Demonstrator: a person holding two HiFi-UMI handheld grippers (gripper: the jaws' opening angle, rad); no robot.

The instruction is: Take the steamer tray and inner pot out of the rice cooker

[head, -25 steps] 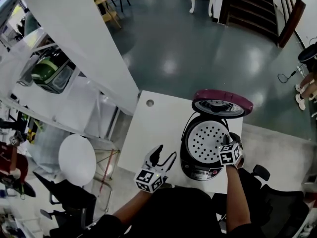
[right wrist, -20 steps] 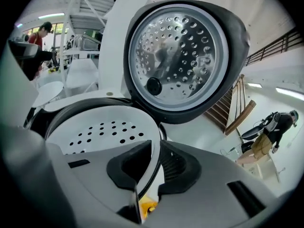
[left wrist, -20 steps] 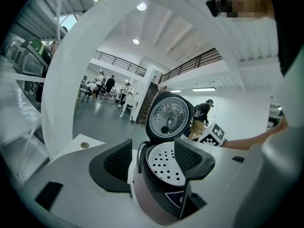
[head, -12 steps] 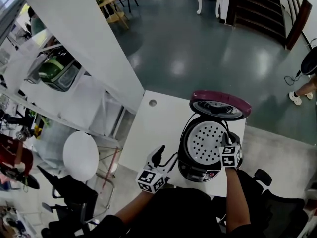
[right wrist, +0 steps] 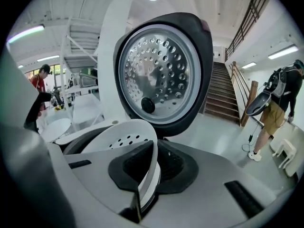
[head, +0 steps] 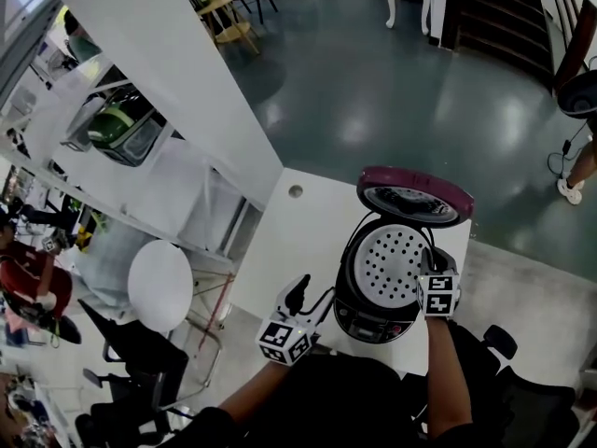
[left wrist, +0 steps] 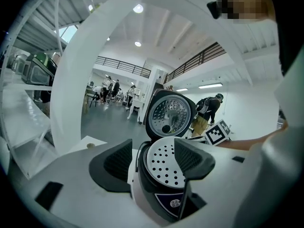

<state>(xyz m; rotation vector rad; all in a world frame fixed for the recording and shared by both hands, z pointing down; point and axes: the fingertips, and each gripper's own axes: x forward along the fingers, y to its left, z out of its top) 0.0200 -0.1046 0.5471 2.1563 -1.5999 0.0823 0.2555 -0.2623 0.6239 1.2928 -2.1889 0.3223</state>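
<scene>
A black rice cooker [head: 359, 314] stands open on the white table [head: 289, 250], its maroon-topped lid [head: 415, 197] raised at the back. In its mouth lies the white perforated steamer tray [head: 390, 264], tilted up at its right edge. My right gripper [head: 427, 261] has just been closing and is shut on that rim; in the right gripper view the tray's [right wrist: 124, 136] thin wall runs between the pads of the right gripper [right wrist: 152, 167]. My left gripper [head: 308, 297] hovers open to the left of the cooker's front, and its own view frames the tray [left wrist: 164, 167] between the spread jaws.
The table has a round cable hole [head: 296, 191] near its far left corner. A round white stool [head: 160, 286] and a black chair [head: 140, 362] stand left of the table. A wide white slanted beam [head: 168, 73] crosses the upper left. People stand far off.
The right gripper has rolled and risen slightly at the tray's right rim, and that edge sits a little higher. The left gripper has edged slightly toward the cooker.
</scene>
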